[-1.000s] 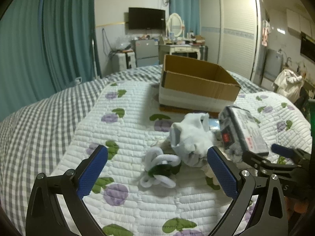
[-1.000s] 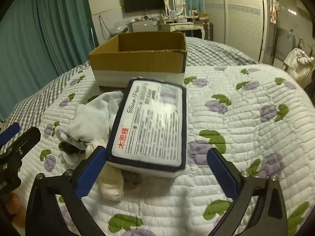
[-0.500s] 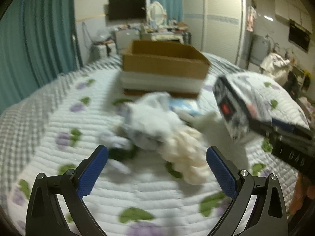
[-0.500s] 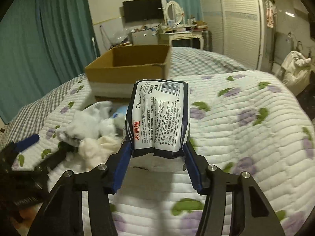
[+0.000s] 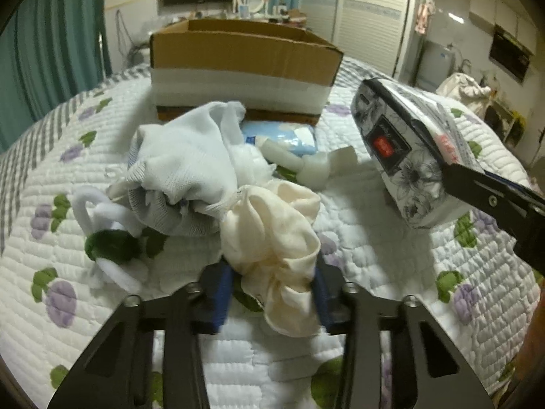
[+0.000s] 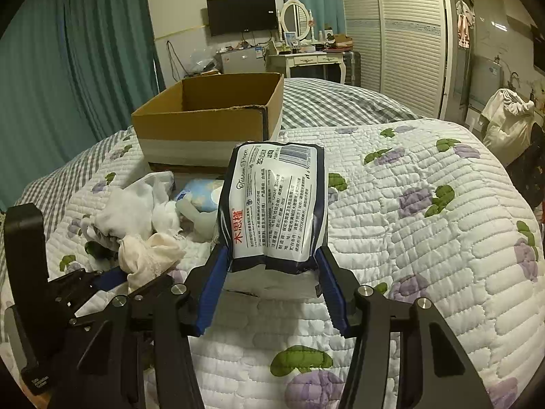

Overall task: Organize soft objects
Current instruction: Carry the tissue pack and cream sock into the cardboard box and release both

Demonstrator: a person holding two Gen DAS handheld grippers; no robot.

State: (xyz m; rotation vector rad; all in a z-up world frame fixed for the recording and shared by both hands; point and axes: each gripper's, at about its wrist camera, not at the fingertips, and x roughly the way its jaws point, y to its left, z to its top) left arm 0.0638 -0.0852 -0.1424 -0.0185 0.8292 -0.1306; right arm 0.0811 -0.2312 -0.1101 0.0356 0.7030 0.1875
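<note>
Only right wrist view shows cardboard box (image 6: 218, 109) interior, right gripper (image 6: 272, 289) clamping tissue pack (image 6: 276, 204) mid-frame, left gripper (image 5: 272, 293) pinching cream cloth (image 5: 276, 238), open quilt (image 6: 425, 238) at right.

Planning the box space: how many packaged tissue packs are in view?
2. A dark-edged tissue pack held off the quilt in the right claw; a light blue pack lying before the cardboard box, partly under cloths. More may be hidden.

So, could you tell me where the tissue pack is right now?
The tissue pack is clamped in the right gripper, raised above the quilt, right of the cloth pile and before the cardboard box.
</note>
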